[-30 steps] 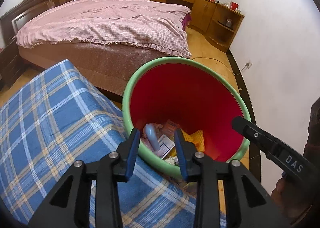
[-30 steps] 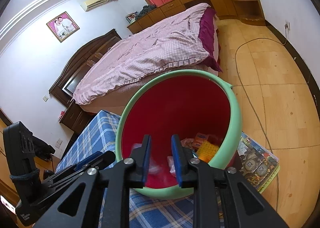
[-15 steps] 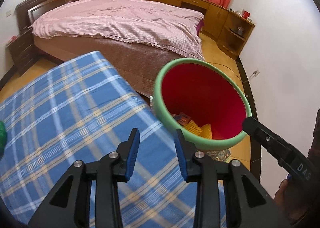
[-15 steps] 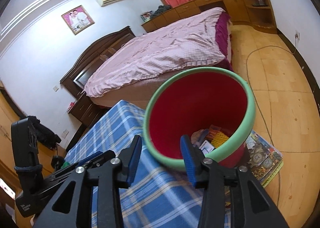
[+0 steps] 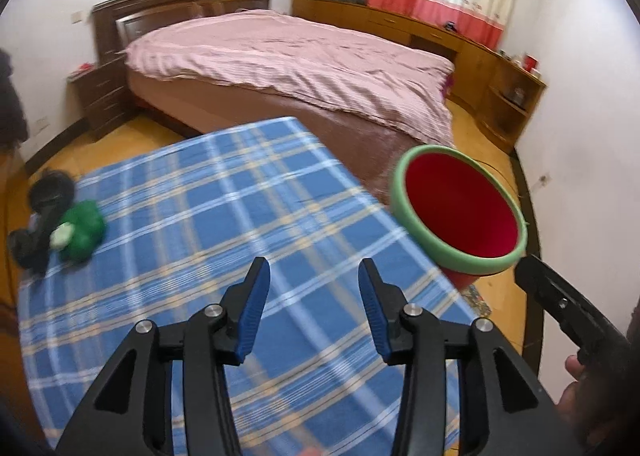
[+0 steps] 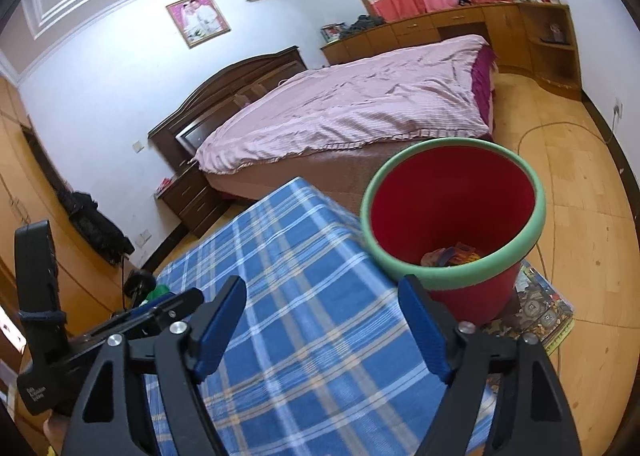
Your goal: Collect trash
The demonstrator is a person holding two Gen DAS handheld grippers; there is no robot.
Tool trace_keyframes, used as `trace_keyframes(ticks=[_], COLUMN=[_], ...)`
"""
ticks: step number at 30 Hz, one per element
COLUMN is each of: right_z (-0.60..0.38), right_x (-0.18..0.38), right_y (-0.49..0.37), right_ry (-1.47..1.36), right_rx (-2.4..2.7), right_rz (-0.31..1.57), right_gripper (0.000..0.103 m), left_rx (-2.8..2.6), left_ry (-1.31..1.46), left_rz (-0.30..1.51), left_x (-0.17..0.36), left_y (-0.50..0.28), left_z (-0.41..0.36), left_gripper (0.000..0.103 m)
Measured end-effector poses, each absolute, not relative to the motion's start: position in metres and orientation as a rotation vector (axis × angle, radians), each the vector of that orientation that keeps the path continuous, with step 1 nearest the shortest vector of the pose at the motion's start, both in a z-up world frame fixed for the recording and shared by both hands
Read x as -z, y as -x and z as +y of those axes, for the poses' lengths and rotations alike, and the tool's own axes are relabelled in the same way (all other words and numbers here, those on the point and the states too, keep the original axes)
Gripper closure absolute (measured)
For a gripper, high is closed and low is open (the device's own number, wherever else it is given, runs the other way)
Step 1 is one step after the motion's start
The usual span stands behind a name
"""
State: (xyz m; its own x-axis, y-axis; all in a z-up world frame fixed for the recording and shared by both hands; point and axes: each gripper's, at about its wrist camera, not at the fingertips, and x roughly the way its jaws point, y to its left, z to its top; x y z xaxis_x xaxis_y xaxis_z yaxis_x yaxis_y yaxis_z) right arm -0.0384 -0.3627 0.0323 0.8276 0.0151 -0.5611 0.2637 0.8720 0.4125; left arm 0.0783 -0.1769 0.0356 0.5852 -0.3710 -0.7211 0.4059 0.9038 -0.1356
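Your left gripper (image 5: pixel 312 296) now hangs over the blue plaid tabletop (image 5: pixel 200 216), its jaws opening with nothing between them; a second ago those jaws stood narrower, right at the rim of the red bin (image 5: pixel 460 212). You have pulled it back, so the bin sits well beyond the blue fingers (image 5: pixel 252 312) and off to their right, past the tabletop's edge, and from this angle the trash inside it has dropped out of sight.

Your right gripper (image 6: pixel 322 312) has gone from nearly closed to wide, and its jaws are opening too, empty, with only plaid cloth showing between them. A second ago its fingertips reached into the bin's mouth; now the bin (image 6: pixel 452 208) stands just beyond the right-hand finger, on the floor beside the tabletop, on top of a printed magazine (image 6: pixel 536 316). Colourful wrappers (image 6: pixel 452 256) lie at the bottom of the bin, visible over its green rim.

At the far left corner of the tabletop, well away from the bin, a green crumpled item (image 5: pixel 82 230) has come into the left camera's view, touching a black object (image 5: pixel 40 224) that is too blurred to identify. Behind the bin stands the bed (image 6: pixel 352 104) with its pink cover.
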Motion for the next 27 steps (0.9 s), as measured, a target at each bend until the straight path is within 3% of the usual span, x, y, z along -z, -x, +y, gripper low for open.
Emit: trace_keyframes(ticks=[15, 27], right_z=[-0.286, -0.259], right_x=[-0.046, -0.047], right_y=[0.059, 0.070], right_ry=[-0.370, -0.303], right_rx=[0.071, 0.065], right_rz=[0.579, 0.570], right_gripper=[0.009, 0.006], left_rx=[0.310, 0.206], left_ry=[0.046, 0.013], left_rz=[0.763, 0.735], left_x=[-0.045, -0.038], left_y=[-0.036, -0.018], left_z=[-0.084, -0.057], left_gripper=[0.057, 0.057])
